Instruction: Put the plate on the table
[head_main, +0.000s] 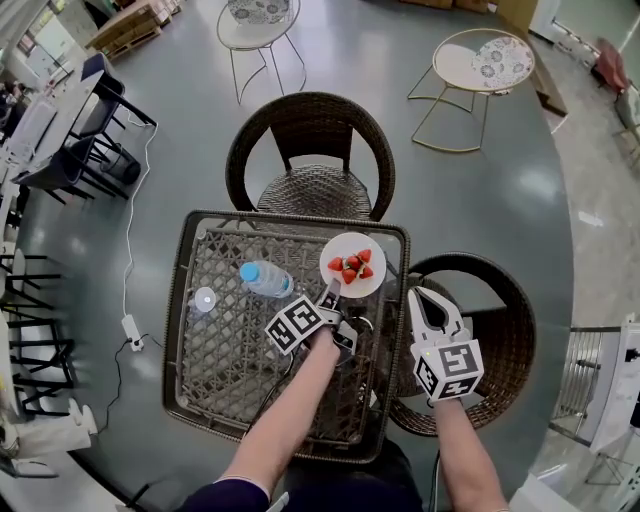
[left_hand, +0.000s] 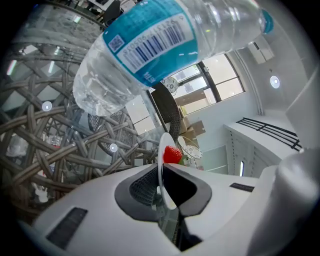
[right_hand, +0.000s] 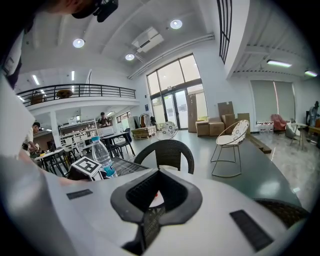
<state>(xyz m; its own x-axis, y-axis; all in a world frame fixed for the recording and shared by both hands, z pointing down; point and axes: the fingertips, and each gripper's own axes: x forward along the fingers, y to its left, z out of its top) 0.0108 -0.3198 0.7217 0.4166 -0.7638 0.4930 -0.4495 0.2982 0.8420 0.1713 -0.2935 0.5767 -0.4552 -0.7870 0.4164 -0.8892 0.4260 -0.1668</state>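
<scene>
A white plate (head_main: 352, 265) with several strawberries (head_main: 350, 266) sits over the far right part of the wicker table (head_main: 215, 330) with its glass top. My left gripper (head_main: 328, 293) is shut on the plate's near rim. In the left gripper view the plate (left_hand: 167, 186) shows edge-on between the jaws of my left gripper (left_hand: 167, 175), with one strawberry (left_hand: 172, 155) beyond. I cannot tell whether the plate touches the glass. My right gripper (head_main: 428, 300) hangs past the table's right edge, shut and with nothing in it; in its own view the right gripper (right_hand: 155, 197) shows both pads meeting.
A water bottle (head_main: 266, 279) lies on the table left of the plate, close to my left gripper. A small round cap (head_main: 204, 298) rests further left. One wicker chair (head_main: 312, 150) stands behind the table, another (head_main: 495, 330) at its right under my right gripper.
</scene>
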